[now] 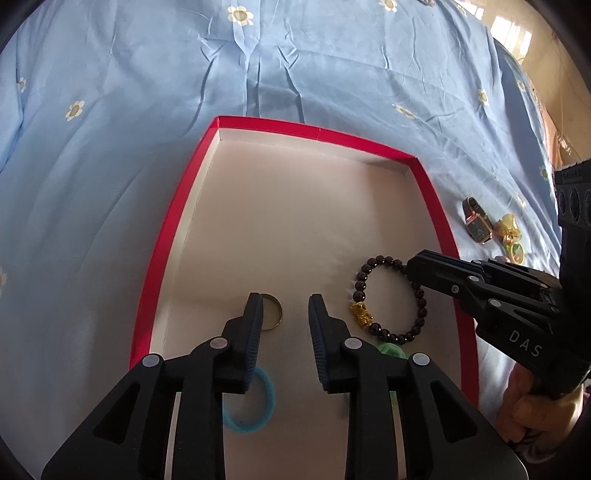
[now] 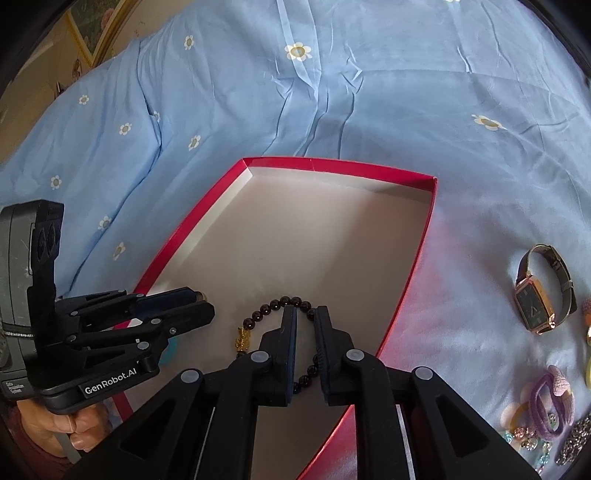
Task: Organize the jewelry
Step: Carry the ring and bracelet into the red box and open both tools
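Note:
A shallow red box (image 1: pixel 162 251) with a pale floor lies on the bed; it also shows in the right wrist view (image 2: pixel 417 258). In it lie a gold ring (image 1: pixel 276 309), a blue hair tie (image 1: pixel 258 406), a green piece (image 1: pixel 389 350) and a dark bead bracelet (image 1: pixel 421 306) with a gold charm (image 1: pixel 361 314). My left gripper (image 1: pixel 285 302) is open and empty over the box, beside the ring. My right gripper (image 2: pixel 305 314) is a little open, its jaws on either side of the bracelet (image 2: pixel 273 304). A watch (image 2: pixel 535 306) lies outside the box.
A blue flowered sheet (image 1: pixel 295 74) covers the bed. Right of the box lie gold trinkets (image 1: pixel 508 229), purple hair ties (image 2: pixel 550 398), sparkly clips (image 2: pixel 572 439) and small beads (image 2: pixel 524 435). A wall and picture frame (image 2: pixel 92 29) are far left.

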Tool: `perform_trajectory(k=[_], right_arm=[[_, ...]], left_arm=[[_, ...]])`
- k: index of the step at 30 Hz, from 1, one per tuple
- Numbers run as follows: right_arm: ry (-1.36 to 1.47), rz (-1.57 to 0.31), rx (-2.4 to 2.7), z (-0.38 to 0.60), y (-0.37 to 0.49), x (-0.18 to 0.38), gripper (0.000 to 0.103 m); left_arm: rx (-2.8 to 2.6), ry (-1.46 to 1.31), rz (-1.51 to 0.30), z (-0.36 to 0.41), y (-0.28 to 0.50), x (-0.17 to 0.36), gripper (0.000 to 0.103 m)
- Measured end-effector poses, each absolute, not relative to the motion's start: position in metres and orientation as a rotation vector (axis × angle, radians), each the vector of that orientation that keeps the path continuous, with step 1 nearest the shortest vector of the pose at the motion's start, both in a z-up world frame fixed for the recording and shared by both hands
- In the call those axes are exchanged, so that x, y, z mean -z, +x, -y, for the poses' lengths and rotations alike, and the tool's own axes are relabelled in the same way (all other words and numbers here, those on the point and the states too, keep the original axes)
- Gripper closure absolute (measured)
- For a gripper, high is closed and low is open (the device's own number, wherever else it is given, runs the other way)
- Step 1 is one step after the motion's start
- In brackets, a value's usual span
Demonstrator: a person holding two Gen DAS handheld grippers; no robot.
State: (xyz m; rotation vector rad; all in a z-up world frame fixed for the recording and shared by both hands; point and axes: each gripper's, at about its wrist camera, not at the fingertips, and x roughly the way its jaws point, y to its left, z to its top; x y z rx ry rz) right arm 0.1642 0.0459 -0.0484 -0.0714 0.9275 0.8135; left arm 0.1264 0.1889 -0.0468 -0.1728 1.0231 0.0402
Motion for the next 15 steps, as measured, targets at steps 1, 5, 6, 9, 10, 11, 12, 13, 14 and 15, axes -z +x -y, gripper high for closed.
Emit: perform_trajectory(k=[1, 5, 6, 9, 10, 11, 12, 13, 14, 15], right_arm=[[-0.064, -0.925, -0.817, -0.045, 0.163, 0.047, 0.089], [-0.042, -0.911, -0.826, -0.04, 0.16, 0.04, 0.079], [-0.037, -0.906, -0.828, -0.038, 0.158, 0.038, 0.078], [-0.028, -0.885, -0.831, -0.031, 0.153, 0.029, 0.078], [-0.023, -0.878, -0.832, -0.027, 0.15, 0.026, 0.078], [-0.019, -0.872, -0.831, -0.023, 0.148, 0.024, 0.078], [-0.014, -0.868, -0.829, -0.019, 0.147, 0.022, 0.075], [-0.007, -0.864, -0.826, -0.014, 0.146, 0.02, 0.074], [0.004, -0.858, -0.824, -0.007, 0.143, 0.017, 0.07], [0.01, -0.855, -0.821, -0.002, 0.142, 0.016, 0.069]], left_arm=[[-0.041, -0.173, -1.019, -0.189, 0.125, 0.046, 0.08], [-0.046, -0.179, -1.011, -0.188, 0.12, 0.042, 0.079], [-0.047, -0.181, -1.007, -0.188, 0.119, 0.041, 0.079], [-0.051, -0.192, -0.995, -0.187, 0.112, 0.036, 0.076], [-0.053, -0.197, -0.992, -0.186, 0.109, 0.035, 0.074], [-0.053, -0.201, -0.989, -0.186, 0.107, 0.034, 0.072], [-0.053, -0.209, -0.985, -0.185, 0.104, 0.033, 0.071], [-0.053, -0.215, -0.98, -0.184, 0.101, 0.031, 0.069], [-0.05, -0.223, -0.975, -0.182, 0.098, 0.029, 0.069], [-0.047, -0.228, -0.971, -0.18, 0.096, 0.028, 0.069]])
